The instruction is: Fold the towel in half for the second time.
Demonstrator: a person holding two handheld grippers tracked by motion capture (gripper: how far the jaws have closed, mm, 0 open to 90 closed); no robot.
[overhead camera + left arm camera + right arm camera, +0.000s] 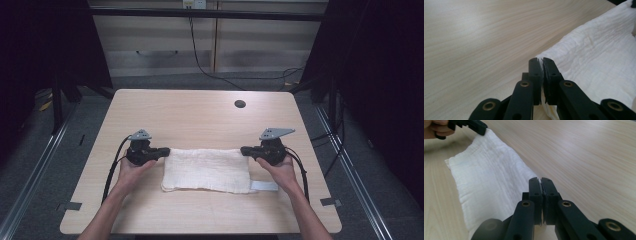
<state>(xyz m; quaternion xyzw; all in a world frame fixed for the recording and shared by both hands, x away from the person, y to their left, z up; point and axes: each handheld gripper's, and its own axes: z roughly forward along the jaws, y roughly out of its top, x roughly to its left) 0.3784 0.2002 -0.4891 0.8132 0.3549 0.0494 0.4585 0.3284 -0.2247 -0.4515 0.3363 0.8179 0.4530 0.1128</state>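
Fingers [534,67] clenched on cloth [205,170] far corners, left [162,151] and right [246,150]. Could slip free if tugged apart unevenly.

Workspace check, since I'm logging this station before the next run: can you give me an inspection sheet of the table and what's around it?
Surface: light wood table, with a dark round hole near the far edge.
Job's things: white cloth, folded flat, held at its two far corners.
Clutter: a white strip at the cloth's near right corner; what it is cannot be told.
Grippers: left tongs shut on the cloth corner; right tongs shut on the opposite corner.
Cables: black cable trails from the left tongs, another from the right.
Surroundings: wooden cabinet behind, grey floor, tape marks.
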